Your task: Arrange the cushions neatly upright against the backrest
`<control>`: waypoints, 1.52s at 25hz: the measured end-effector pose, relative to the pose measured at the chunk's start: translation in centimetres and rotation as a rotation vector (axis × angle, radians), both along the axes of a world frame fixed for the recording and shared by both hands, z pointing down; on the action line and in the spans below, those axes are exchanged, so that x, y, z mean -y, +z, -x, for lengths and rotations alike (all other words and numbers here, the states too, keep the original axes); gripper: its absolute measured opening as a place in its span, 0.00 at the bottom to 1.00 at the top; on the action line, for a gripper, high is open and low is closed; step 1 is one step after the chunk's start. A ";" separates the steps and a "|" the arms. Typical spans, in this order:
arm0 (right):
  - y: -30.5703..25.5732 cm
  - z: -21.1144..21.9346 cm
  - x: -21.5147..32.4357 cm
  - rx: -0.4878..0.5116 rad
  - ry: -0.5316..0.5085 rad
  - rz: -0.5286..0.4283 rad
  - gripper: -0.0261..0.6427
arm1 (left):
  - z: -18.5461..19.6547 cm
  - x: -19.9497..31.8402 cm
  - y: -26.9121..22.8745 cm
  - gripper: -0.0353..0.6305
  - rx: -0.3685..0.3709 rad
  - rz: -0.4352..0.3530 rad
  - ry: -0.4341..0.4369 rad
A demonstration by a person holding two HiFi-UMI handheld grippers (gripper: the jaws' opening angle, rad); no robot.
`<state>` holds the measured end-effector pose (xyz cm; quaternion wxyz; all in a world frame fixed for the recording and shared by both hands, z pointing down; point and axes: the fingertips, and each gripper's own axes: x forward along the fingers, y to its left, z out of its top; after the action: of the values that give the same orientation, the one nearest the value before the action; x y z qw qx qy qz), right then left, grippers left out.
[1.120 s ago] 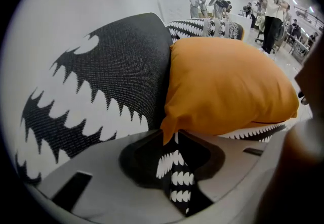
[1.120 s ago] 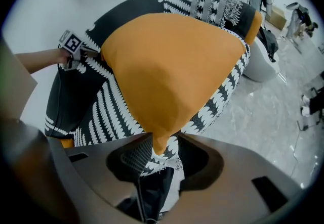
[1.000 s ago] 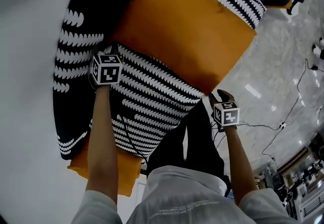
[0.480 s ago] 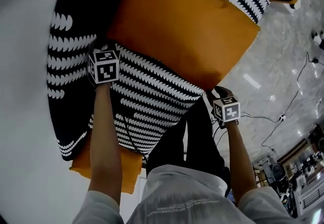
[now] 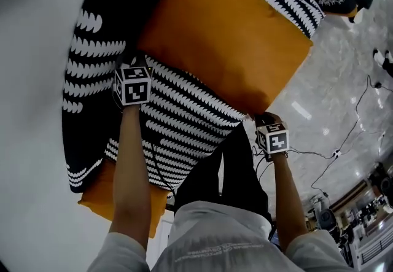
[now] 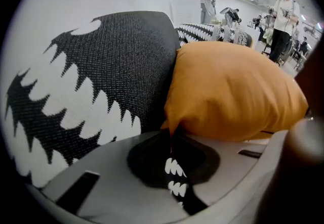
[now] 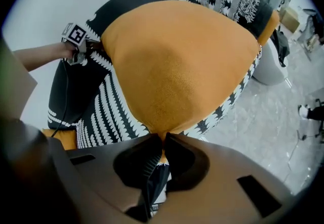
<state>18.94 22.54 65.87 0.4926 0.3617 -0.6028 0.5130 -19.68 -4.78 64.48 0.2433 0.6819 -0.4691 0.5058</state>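
— Where do we stand with the orange cushion [image 5: 227, 37]?

— It lies slanted across the patterned cushion [image 5: 178, 117], not upright yet. Our left tongs [image 6: 172, 137] are closing on one corner, pinching its fabric. Our right tongs [image 7: 162, 139] are closing on the other corner.

— And what's left?

— Nearly everything, we reckon: raise it, stand it up, then the others.

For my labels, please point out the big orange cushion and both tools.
big orange cushion [image 5: 227, 37]: head view, middle of its face.
left tool [image 6: 170, 136]: left gripper view, between jaws closing on the cushion's corner.
right tool [image 7: 163, 138]: right gripper view, between jaws closing on its other corner.
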 end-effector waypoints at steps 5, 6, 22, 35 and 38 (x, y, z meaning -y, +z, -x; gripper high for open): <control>-2.3 -3.1 3.4 -0.046 -0.057 -0.106 0.06 | -1.3 0.1 -3.0 0.11 -0.072 -0.044 -0.069; -3.1 -3.5 4.5 -0.059 -0.065 -0.133 0.06 | -1.3 0.4 -4.0 0.11 -0.085 -0.062 -0.079; -20.3 -10.7 13.6 -0.073 -0.051 -0.318 0.06 | -3.7 -7.4 -17.5 0.10 -0.153 -0.059 -0.109; -26.6 -6.8 20.5 -0.066 -0.450 -0.399 0.06 | -2.4 -21.5 -22.9 0.10 -0.225 -0.106 -0.390; -26.4 -5.3 21.8 -0.067 -0.518 -0.414 0.06 | -2.4 -24.1 -23.0 0.10 -0.232 -0.111 -0.433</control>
<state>24.26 0.71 39.47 0.5425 0.3055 -0.7495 0.2251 -17.24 19.35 41.46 0.3602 0.6314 -0.6002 0.3338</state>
